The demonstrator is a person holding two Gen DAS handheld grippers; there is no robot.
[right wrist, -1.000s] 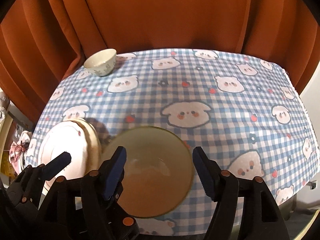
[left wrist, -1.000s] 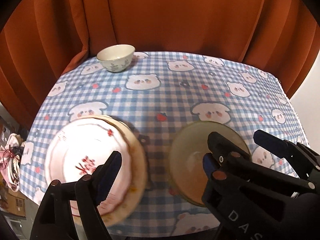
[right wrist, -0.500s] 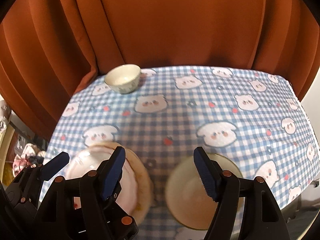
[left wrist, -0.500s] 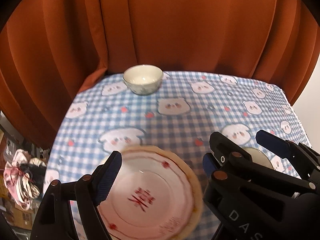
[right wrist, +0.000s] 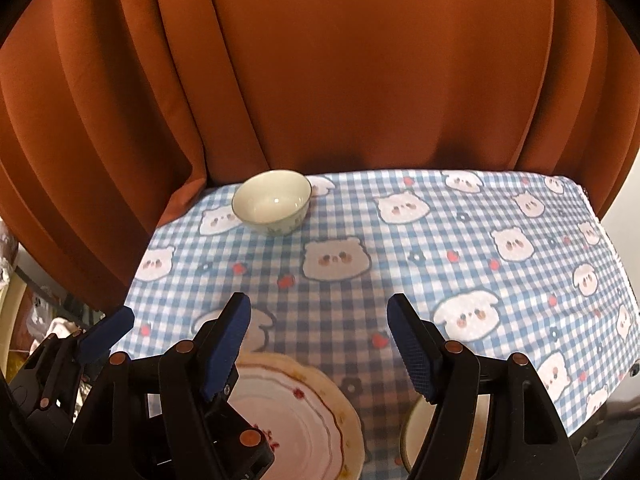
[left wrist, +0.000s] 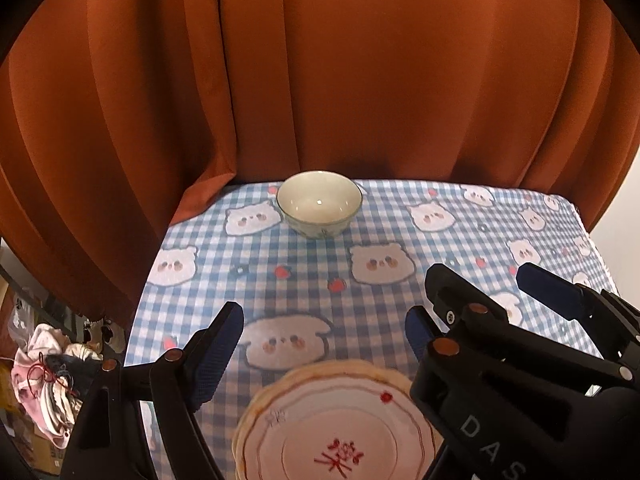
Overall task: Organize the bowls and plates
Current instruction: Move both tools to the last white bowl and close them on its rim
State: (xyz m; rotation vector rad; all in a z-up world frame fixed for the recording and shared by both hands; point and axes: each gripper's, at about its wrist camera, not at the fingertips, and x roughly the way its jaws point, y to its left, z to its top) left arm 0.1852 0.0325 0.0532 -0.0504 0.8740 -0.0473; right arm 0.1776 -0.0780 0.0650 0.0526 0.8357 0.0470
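Note:
A small white bowl (left wrist: 319, 208) (right wrist: 272, 206) with a leaf pattern stands at the far left of the checked table (left wrist: 460, 240). Close below me, a pink-white plate with a red motif (left wrist: 340, 432) (right wrist: 296, 416) lies on a tan scalloped plate (right wrist: 348, 412). To its right, a tan bowl (right wrist: 476, 436) is mostly hidden behind a finger. My left gripper (left wrist: 320, 340) hovers open and empty over the cloth just beyond the plates. My right gripper (right wrist: 320, 344) (left wrist: 496, 284) is beside it on the right, also open and empty.
An orange-brown curtain (left wrist: 320, 80) hangs right behind the table's far edge. Past the left edge, clothes and boxes (left wrist: 48, 380) lie on the floor. The table's right edge (right wrist: 612, 248) drops off near a pale wall.
Both grippers have swung left and risen. The plates and the tan bowl slid to the bottom of the views, and the small bowl now sits nearly straight ahead. Jaw openings look unchanged.

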